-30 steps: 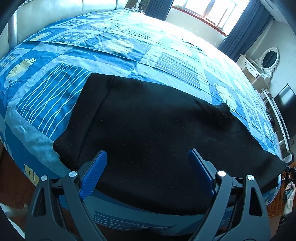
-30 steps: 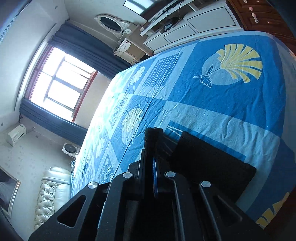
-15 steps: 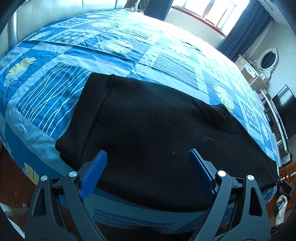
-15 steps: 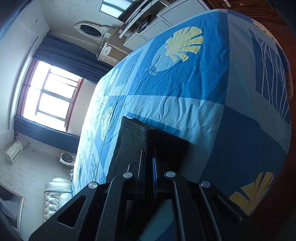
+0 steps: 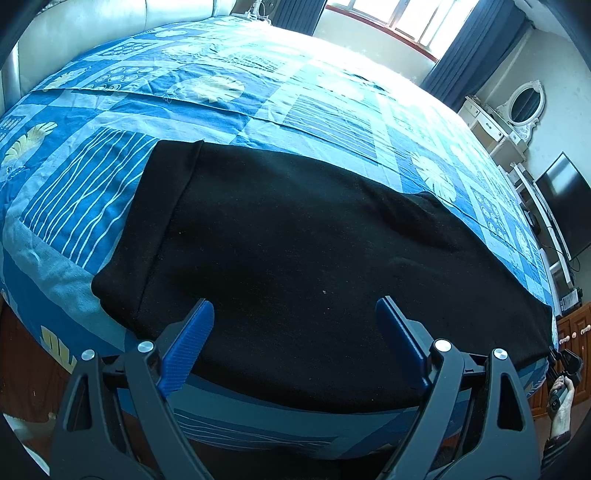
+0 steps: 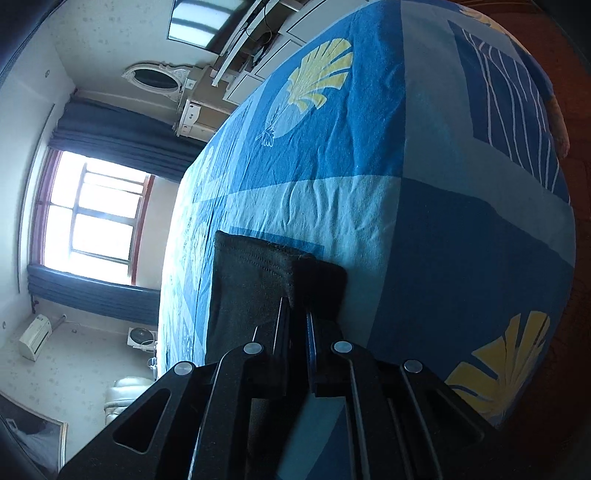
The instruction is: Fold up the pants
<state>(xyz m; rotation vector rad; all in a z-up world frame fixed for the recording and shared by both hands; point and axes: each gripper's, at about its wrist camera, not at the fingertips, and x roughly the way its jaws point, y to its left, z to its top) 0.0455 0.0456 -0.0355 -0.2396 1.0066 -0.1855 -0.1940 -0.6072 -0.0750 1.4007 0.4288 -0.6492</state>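
Black pants (image 5: 295,240) lie spread lengthwise along the near edge of the blue patterned bed (image 5: 258,110), waistband at the left. My left gripper (image 5: 293,306) hovers open over their near edge, nothing between its blue pads. At the far right a hand holds my right gripper (image 5: 565,365) at the leg end. In the right wrist view, the right gripper (image 6: 295,314) has the stitched hem of the pants (image 6: 251,273) between its jaws, low over the bed's corner (image 6: 461,258). These jaws are starting to open, and the pads still touch the cloth.
A pale padded headboard (image 5: 92,22) stands at the far left. A window with dark blue curtains (image 5: 476,48) is behind the bed. A white dresser with an oval mirror (image 5: 521,107) and a dark screen (image 5: 565,206) line the right wall. Wooden floor (image 6: 576,110) borders the bed.
The right gripper has sunk and rolled, bringing the leg end down to the bed's corner. The raised part of the leg has flattened. The left gripper has stayed put.
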